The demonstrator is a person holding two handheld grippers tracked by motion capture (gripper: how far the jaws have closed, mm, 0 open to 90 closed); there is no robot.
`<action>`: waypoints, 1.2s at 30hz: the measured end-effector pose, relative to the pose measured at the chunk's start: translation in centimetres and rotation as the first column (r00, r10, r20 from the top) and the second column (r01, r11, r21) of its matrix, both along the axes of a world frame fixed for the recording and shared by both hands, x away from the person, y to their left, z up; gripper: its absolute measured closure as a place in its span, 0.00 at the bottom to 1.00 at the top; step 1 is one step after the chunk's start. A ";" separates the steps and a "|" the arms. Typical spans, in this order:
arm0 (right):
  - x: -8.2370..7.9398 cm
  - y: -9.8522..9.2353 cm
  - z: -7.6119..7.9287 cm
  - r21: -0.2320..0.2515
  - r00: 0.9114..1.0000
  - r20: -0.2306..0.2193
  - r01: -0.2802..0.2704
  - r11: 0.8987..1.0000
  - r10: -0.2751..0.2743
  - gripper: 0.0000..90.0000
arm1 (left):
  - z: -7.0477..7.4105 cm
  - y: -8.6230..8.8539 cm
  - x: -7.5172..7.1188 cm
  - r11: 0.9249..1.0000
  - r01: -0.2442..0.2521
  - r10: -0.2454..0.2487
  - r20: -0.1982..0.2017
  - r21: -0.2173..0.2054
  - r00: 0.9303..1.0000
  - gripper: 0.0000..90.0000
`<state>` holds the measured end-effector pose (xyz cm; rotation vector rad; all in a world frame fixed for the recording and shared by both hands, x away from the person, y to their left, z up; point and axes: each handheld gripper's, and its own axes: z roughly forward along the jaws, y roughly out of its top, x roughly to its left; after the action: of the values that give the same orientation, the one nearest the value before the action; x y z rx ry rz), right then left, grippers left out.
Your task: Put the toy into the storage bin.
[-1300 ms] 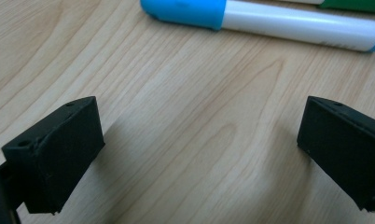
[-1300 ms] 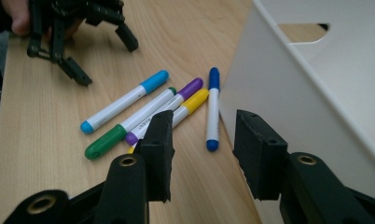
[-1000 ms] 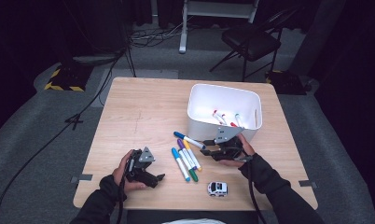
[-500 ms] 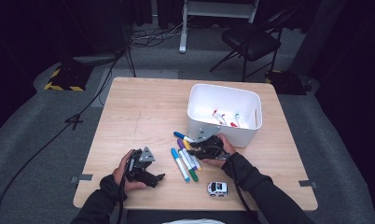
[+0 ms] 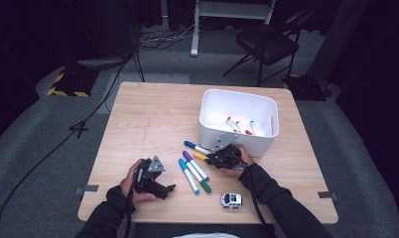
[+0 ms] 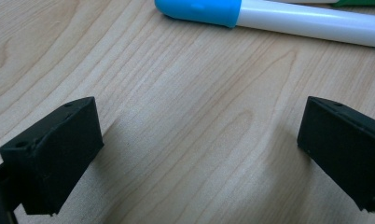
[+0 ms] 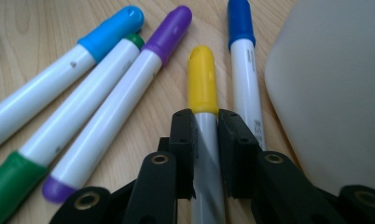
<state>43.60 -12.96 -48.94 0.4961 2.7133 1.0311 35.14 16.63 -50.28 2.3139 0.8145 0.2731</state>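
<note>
Several markers lie on the wooden table (image 5: 153, 119) in front of the white bin (image 5: 237, 141). My right gripper (image 7: 205, 116) has just been closing and is now shut on the barrel of the yellow-capped marker (image 7: 202, 79), which rests on the table beside the bin's wall (image 7: 335, 93). From above, the right gripper (image 5: 212, 159) sits at the bin's near corner. The purple marker (image 7: 129, 102), light blue marker (image 7: 73, 65), green-capped marker (image 7: 13, 186) and dark blue marker (image 7: 244, 56) lie loose around it. My left gripper (image 6: 199, 140) rests open on bare wood, with the light blue marker (image 6: 269, 18) just ahead.
The bin holds a few markers (image 5: 239, 125). A small white toy car (image 5: 232, 200) stands near the table's front edge, right of centre. A folding chair (image 5: 267, 44) and cables are on the floor beyond the table.
My right gripper has moved left and down from beside the bin onto the marker group and closed on the yellow-capped marker. The left hand has stayed where it was.
</note>
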 end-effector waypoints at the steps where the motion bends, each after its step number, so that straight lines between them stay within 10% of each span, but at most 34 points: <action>1: -0.2 -0.4 0.0 -0.003 1.000 -0.013 0.011 1.000 -0.011 0.85 | 0.0 0.0 0.0 1.000 0.000 0.000 0.000 0.000 1.000 0.00; 21: -3.9 -10.2 -0.1 0.023 0.999 -0.026 0.041 0.999 -0.040 0.85 | 0.0 -0.1 0.1 1.000 -0.007 0.007 -0.003 -0.004 1.000 0.00; 36: -3.6 -9.8 -0.1 0.019 1.000 -0.014 0.017 1.000 -0.017 0.75 | 0.0 -0.1 0.1 1.000 -0.010 0.010 0.009 0.006 1.000 0.00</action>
<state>39.97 -22.72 -49.05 0.5302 2.7088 1.0547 35.22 16.53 -50.26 2.3128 0.8218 0.2906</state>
